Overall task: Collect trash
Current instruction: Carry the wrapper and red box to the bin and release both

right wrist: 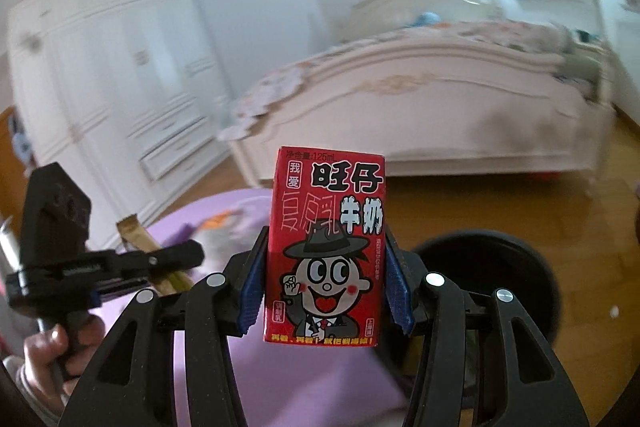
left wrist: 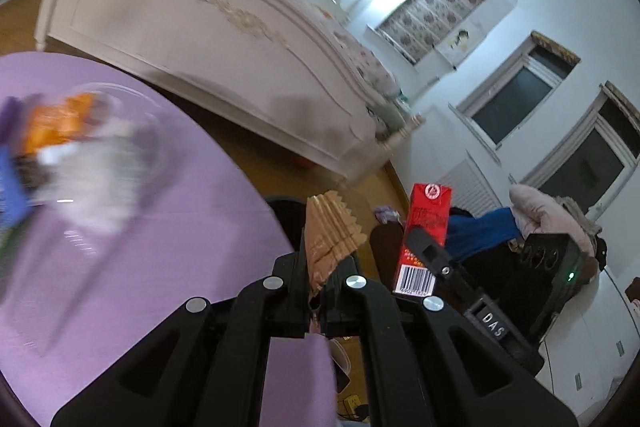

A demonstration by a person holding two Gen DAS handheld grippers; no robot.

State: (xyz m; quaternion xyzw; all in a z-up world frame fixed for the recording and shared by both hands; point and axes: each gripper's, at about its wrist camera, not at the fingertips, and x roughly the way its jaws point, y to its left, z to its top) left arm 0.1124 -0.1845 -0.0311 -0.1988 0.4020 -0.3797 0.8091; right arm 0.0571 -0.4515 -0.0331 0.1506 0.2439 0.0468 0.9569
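Nearest in, the right claw (right wrist: 324, 291) is clamped on a red milk carton (right wrist: 326, 247), blue pads squeezing both sides, carton upright. The left claw (left wrist: 316, 279) pinches a tan snack wrapper (left wrist: 330, 235) between nearly closed fingers. Just beyond, low right, sits the black bin (right wrist: 492, 275) on the wood floor beside the purple desk (left wrist: 168, 227). Best play, I reckon: carry each piece right over the bin's mouth before letting go. The carton reads "旺仔牛奶", "125mL". Far back, more blurred trash (left wrist: 72, 147) waits on the desk, bed (right wrist: 420, 107) behind.
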